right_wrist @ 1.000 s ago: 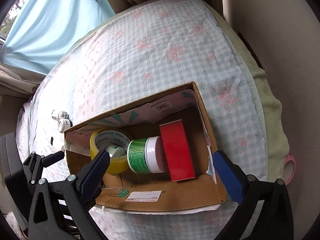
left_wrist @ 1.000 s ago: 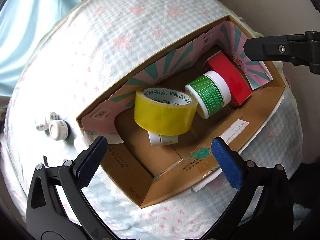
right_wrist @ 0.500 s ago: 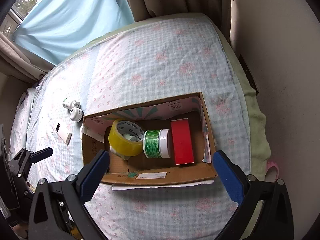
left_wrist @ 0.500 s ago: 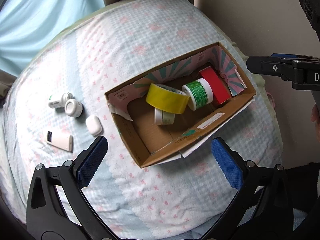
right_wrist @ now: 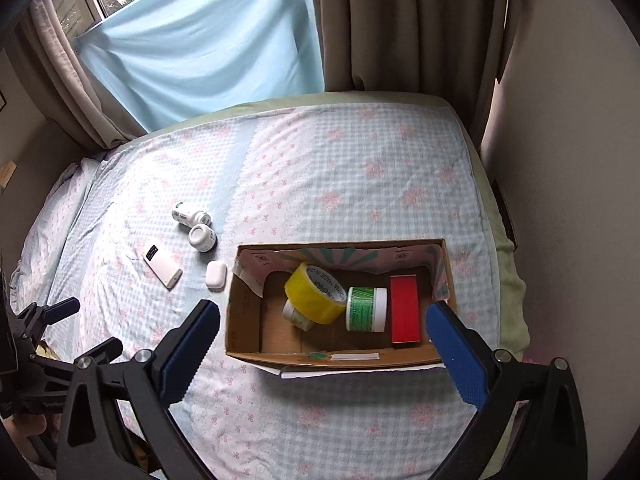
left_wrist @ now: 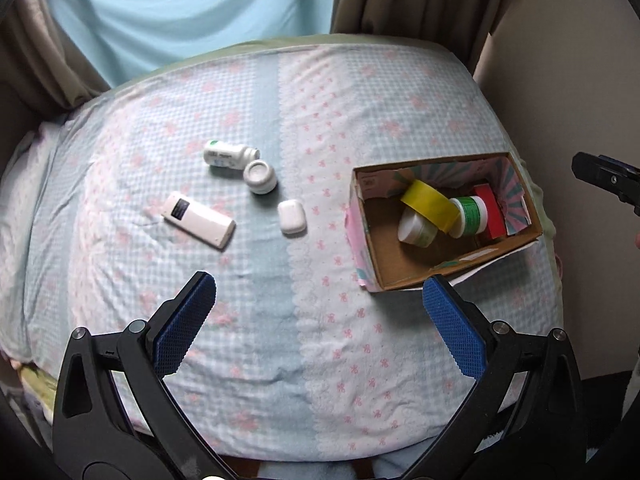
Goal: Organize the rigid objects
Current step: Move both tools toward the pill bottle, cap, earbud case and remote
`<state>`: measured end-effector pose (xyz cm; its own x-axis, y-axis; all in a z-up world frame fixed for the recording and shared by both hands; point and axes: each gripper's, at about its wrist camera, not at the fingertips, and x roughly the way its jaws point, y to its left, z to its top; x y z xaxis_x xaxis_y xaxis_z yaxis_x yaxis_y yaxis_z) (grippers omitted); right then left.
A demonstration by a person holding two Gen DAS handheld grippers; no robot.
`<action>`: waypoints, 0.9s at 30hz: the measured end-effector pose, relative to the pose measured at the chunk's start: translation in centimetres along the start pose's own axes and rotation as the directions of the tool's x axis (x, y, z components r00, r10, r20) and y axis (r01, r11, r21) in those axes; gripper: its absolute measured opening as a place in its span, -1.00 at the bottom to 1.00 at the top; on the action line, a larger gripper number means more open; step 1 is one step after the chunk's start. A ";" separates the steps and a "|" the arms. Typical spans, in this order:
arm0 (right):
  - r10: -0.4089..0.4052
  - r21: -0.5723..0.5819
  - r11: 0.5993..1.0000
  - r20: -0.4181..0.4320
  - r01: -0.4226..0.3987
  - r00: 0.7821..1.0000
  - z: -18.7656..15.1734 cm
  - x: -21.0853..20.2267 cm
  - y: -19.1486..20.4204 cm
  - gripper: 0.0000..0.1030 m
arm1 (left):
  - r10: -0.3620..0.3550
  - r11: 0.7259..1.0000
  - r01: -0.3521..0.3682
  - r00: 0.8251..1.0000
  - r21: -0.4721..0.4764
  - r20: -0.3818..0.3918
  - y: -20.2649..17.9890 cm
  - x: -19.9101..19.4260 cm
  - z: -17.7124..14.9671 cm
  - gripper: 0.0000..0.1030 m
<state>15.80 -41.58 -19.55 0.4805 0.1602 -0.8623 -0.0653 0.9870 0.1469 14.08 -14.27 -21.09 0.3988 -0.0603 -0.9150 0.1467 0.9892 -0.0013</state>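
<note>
A bed (right_wrist: 360, 184) with a pale blue and pink flowered cover fills both views, with brown curtains (right_wrist: 400, 24) and a light blue sheet (right_wrist: 200, 48) hung across the window behind it. On the right part of the bed sits one open cardboard box (right_wrist: 244, 320) holding four things: one roll of yellow tape (right_wrist: 314, 294) tilted on edge, one small white jar (right_wrist: 294, 314) tucked partly under the roll, one green-labelled jar (right_wrist: 366, 309) with a white lid lying on its side, and one red box (right_wrist: 405, 308) at the right end. Four more things lie loose on the cover to the left of the box, well apart from it except the nearest: one white bottle (left_wrist: 226, 156) on its side, one round white jar (left_wrist: 260, 176) just beside it, possibly touching, one white earbud case (left_wrist: 292, 217), and one flat white device (left_wrist: 198, 220) with a small dark panel. The left gripper (left_wrist: 316, 312) hangs over bare cover with its blue pads spread wide and nothing between them. The right gripper (right_wrist: 322, 354) hovers above the near wall of the box, likewise spread wide and empty.
</note>
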 end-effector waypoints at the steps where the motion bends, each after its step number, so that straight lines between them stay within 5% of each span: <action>1: 0.002 -0.004 1.000 0.005 -0.002 1.000 -0.1 -0.2 0.9 0.99 | 0.003 1.000 -0.003 1.000 -0.001 0.007 1.0 -0.2 0.0 1.00; 10: 0.001 0.002 1.000 0.048 -0.001 0.999 -0.8 -0.2 10.6 0.99 | -0.047 0.998 0.044 0.997 0.054 0.068 11.8 -1.8 1.3 1.00; 17: -0.028 0.041 0.999 0.084 0.024 0.996 -0.1 2.2 19.0 0.99 | -0.092 0.977 0.072 0.991 0.202 0.092 19.7 -1.4 3.7 1.00; 22: -0.027 0.024 0.999 0.090 0.025 0.996 0.7 4.6 23.6 0.99 | -0.116 0.938 0.084 0.990 0.335 0.076 23.1 1.3 7.2 1.00; 27: -0.038 -0.038 0.998 0.073 0.041 0.997 1.6 8.2 26.0 0.99 | -0.152 0.869 0.107 0.987 0.484 0.054 23.0 5.5 10.6 1.00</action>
<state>19.45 -14.61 -22.00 0.5450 0.1206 -0.8297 -0.0785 0.9926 0.0928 29.27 6.71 -21.89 0.4204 -0.2170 -0.8810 0.6079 0.7882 0.0960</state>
